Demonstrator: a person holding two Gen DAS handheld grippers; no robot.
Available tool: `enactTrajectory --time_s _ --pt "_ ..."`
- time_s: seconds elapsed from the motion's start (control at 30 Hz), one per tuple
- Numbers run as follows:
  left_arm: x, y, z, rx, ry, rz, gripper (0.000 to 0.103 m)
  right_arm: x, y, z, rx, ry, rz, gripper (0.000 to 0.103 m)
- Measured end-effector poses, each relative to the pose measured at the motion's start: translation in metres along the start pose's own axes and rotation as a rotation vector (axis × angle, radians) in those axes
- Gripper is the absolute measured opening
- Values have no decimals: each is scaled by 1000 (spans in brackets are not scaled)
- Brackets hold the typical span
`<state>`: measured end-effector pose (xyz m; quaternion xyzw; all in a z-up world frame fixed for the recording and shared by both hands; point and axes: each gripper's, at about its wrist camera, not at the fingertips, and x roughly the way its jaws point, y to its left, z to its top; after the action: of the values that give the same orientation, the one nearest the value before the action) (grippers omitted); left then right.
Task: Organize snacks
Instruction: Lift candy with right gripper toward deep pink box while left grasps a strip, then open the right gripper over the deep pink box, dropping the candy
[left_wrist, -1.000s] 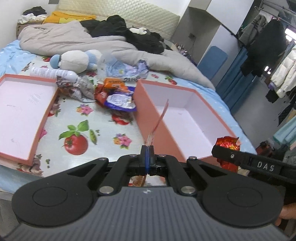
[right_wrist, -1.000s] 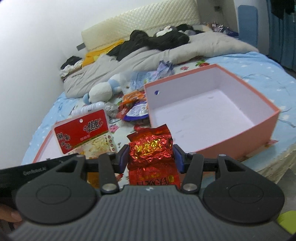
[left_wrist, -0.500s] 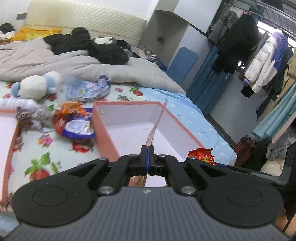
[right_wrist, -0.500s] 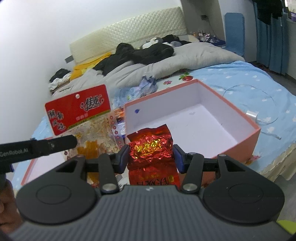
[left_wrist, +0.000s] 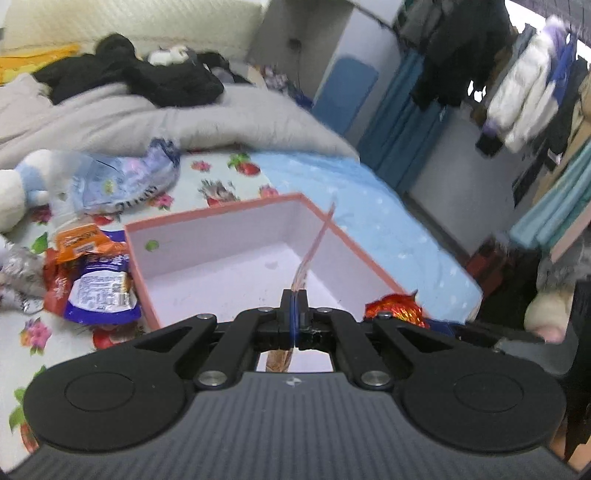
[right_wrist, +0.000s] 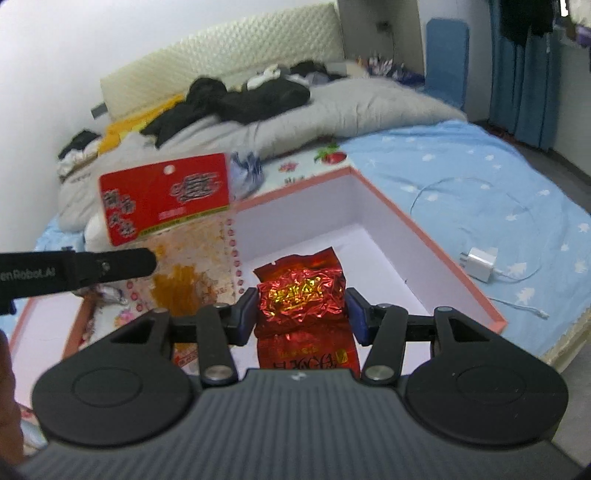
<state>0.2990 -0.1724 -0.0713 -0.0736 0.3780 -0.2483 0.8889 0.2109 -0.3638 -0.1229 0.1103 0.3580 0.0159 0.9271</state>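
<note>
Above the open pink box (right_wrist: 424, 236) on the bed (right_wrist: 480, 173), two snack packets hang ready for the drop. To the left of the box's middle, the left gripper (left_wrist: 294, 310) is clamped tight on a flat clear packet with a red header card (right_wrist: 166, 195); in its own view the packet shows edge-on as a thin strip (left_wrist: 314, 247) rising from the pinched jaws. Its long axis runs up and away from the fingers, the red card at the far, upper end and the orange-stained contents nearer the grip. The broad face looks toward the right gripper. Just right of it, over the box's near wall, the right gripper (right_wrist: 301, 314) squeezes a crinkled red foil packet (right_wrist: 301, 291) between its blue pads, jaws about half spread around it. That packet's long axis lies along the fingers, one short end pointing out over the box floor, the printed end back toward the palm. Left of the box, more wrappers (left_wrist: 92, 273) lie heaped on the flowered sheet (left_wrist: 33, 328).

To do the step well, each packet probably wants carrying further over the white floor, past the near wall, and lowering before release, so neither catches the rim. The tall flat packet seems best tipped onto its face, laid along a wall to leave room for the foil one beside it.
</note>
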Motion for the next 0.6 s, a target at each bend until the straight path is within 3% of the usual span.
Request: enactTrajectory --time_s 0.23,0.47,0.53,0.6 --pt "59 15 22 9 106 69 0 46 -14 11 18 84 -29 54" --pt "83 22 19 8 194 43 1 58 -20 10 26 114 -38 55" --pt "83 22 17 11 211 8 9 56 -23 9 45 116 -29 55" --pt "81 24 13 4 218 24 21 54 -24 8 53 113 -26 64"
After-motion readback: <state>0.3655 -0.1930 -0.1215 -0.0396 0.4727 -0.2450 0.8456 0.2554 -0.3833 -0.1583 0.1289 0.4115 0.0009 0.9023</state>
